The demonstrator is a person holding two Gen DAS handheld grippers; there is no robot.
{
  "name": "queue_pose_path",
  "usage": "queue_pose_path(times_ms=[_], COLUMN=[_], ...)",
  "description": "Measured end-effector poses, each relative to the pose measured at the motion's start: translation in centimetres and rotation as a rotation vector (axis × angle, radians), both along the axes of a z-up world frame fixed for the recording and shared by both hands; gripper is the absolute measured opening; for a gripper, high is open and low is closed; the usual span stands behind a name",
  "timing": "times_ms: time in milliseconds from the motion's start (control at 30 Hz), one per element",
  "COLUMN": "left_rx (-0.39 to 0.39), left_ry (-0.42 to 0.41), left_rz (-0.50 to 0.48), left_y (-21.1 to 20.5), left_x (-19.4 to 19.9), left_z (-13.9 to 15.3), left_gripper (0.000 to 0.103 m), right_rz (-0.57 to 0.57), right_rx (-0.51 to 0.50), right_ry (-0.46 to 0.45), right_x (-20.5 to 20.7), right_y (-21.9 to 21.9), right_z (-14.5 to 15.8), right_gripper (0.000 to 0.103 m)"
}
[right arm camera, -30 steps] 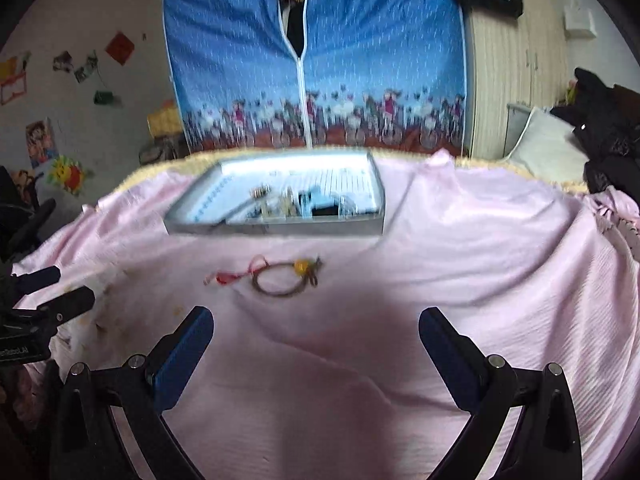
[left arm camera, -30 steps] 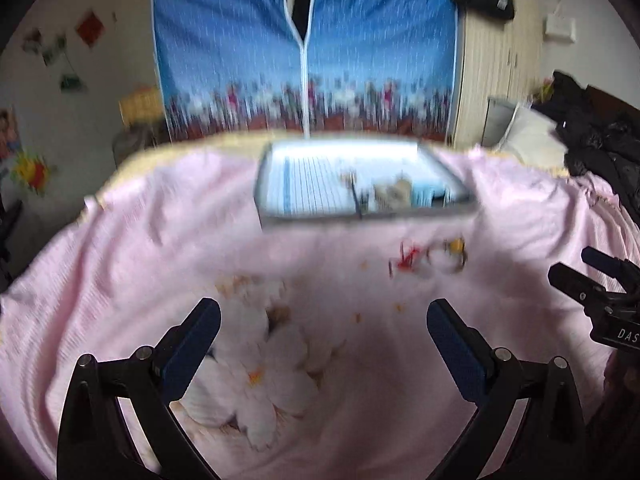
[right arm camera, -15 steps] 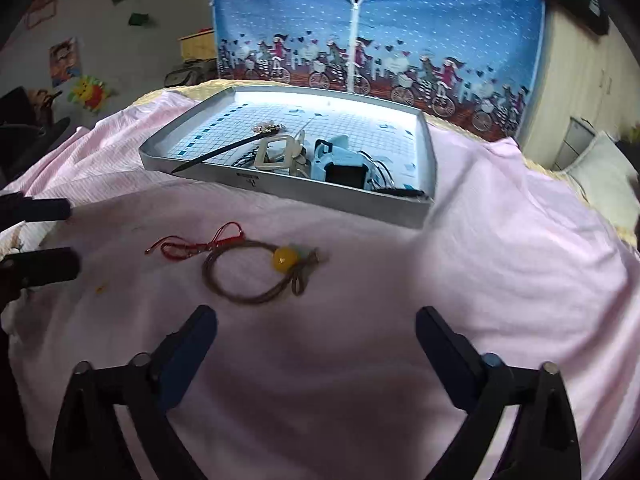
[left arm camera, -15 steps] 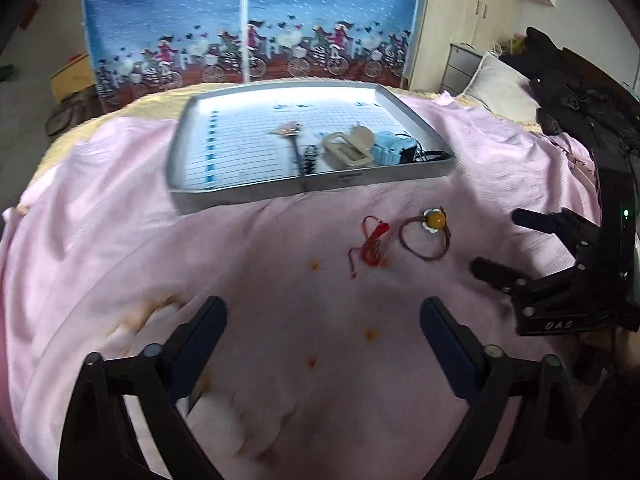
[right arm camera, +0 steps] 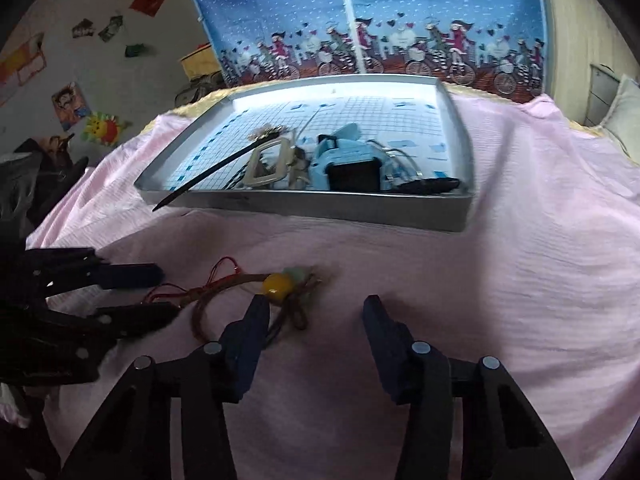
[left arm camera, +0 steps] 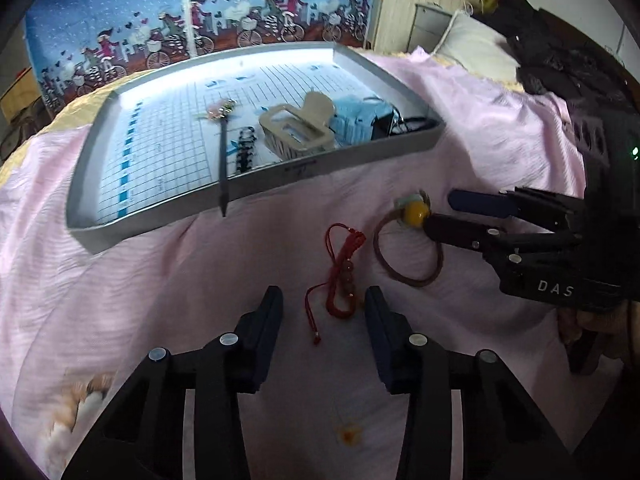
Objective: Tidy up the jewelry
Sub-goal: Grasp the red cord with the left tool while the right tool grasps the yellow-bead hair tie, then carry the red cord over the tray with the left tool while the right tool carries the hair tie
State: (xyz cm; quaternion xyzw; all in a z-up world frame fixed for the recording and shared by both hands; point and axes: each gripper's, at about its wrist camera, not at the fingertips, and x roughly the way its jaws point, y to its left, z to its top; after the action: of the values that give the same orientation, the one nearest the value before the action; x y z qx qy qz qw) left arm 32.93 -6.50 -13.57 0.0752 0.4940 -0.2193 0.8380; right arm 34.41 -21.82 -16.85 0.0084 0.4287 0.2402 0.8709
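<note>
A red cord bracelet [left arm camera: 344, 272] lies on the pink cloth, its lower loops between the fingertips of my left gripper [left arm camera: 324, 312], which is open and low over it. Right of it lies a brown cord bracelet [left arm camera: 408, 276] with a yellow bead [left arm camera: 416, 212]. My right gripper [left arm camera: 438, 214] comes in from the right, its tips at the bead. In the right wrist view my right gripper [right arm camera: 316, 312] is open with the yellow bead [right arm camera: 274, 284] just ahead of its left finger [right arm camera: 252, 328]. The left gripper [right arm camera: 168, 292] sits over the red cord [right arm camera: 216, 276].
A grey tray [left arm camera: 256, 192] stands beyond the bracelets, seen also as the grey tray [right arm camera: 320, 204] in the right wrist view. It holds a black hair stick [left arm camera: 222, 160], a beige hair claw [left arm camera: 304, 120] and a blue item [right arm camera: 344, 160]. Dark clothes [left arm camera: 560, 60] lie far right.
Both grippers have dropped and moved forward to the bracelets, and their jaws have narrowed from wide open. The left one now straddles the red cord; the right one has reached the yellow bead.
</note>
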Motion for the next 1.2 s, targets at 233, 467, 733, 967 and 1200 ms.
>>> queue_pose_path(times_ms=[233,467,733,967,1200], left_rx=[0.051,0.046,0.096,0.102,0.066], left_ry=[0.009,-0.029,-0.051,-0.135,-0.204], left_rz=[0.002,0.015,-0.002,0.004,0.041], left_y=[-1.1,-1.5,-2.7,-3.0,-1.1], left_x=[1.0,0.8,0.3,-1.7,-2.7], left_z=[-1.9,-2.4,-2.5,-1.4,1.5], left_gripper=[0.037,0.037,0.007,0.005,0.005], right_rz=[0.021,-0.011,-0.023,-0.03,-0.049], right_rx=[-0.029,-0.007,0.023,0.094,0.148], right_ry=[0.0,0.012,-0.005,-0.069,-0.141], right_x=[0.6,0.8,0.6,-0.1,-1.0], right_y=[0.8,0.3,0.1,-0.4,-0.7], right_z=[-0.4,-0.9,-0.6,0.8,2.6], right_gripper=[0.04,0.028,0.02,0.007,0.007])
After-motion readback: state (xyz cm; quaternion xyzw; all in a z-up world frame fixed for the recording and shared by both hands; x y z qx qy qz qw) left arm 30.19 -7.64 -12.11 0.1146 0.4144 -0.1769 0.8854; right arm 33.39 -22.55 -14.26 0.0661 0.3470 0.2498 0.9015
